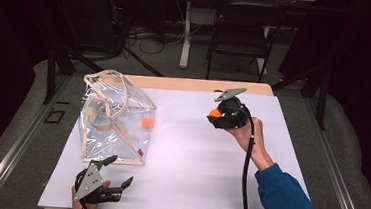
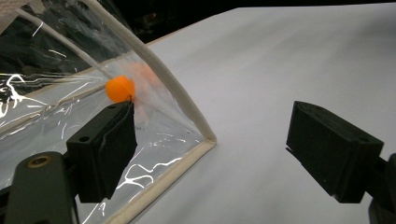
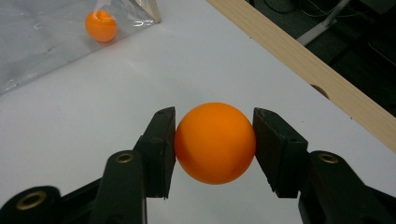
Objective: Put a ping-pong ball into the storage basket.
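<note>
R hand-held gripper (image 3: 215, 140) clamps orange ball (image 3: 215, 142); round, no axis.

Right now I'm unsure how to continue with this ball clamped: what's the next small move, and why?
Probably carry the held ball in the right gripper toward the clear bag: another ball already lies inside, and the left gripper waits open beside it.

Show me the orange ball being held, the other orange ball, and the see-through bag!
Orange ball held in the right gripper's jaws (image 3: 215, 142): right gripper view, its middle.
Second orange ball inside the bag (image 1: 147, 122): high view, its middle.
Clear plastic bag with cream trim (image 1: 101, 138): high view, its front wall.
</note>
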`<state>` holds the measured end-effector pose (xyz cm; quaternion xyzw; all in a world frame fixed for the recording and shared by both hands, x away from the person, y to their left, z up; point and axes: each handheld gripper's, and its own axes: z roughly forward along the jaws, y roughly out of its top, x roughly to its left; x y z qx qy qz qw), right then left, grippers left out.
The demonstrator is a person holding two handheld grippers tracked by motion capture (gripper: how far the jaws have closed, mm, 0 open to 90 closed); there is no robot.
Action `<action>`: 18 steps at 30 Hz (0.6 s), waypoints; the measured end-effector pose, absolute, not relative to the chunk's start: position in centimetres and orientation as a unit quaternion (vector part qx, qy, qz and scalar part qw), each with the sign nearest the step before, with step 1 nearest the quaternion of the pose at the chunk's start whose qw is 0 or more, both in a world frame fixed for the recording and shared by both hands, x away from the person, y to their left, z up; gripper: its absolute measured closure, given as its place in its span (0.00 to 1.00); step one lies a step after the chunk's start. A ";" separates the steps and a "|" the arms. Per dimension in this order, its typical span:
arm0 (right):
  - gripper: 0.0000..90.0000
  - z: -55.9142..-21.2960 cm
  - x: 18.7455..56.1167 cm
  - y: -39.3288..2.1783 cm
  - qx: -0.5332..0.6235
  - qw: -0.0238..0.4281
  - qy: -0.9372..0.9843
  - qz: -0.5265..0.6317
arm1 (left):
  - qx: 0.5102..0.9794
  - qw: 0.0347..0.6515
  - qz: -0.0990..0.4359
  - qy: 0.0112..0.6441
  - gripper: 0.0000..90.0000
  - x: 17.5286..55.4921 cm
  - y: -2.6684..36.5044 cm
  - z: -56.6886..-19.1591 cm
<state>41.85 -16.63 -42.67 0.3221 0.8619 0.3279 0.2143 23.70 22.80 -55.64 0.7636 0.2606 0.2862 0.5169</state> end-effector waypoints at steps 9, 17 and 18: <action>0.56 -42.1 41.6 -16.1 0.316 0.217 0.860 0.338 | 0.763 0.517 0.286 0.261 0.18 23.7 22.8 -55.6; 0.56 -41.7 41.5 -15.6 0.311 0.216 0.857 0.350 | 0.763 0.518 0.285 0.262 0.18 23.7 22.7 -55.7; 0.56 -41.7 41.5 -15.6 0.310 0.216 0.857 0.350 | 0.763 0.518 0.285 0.262 0.18 23.7 22.7 -55.7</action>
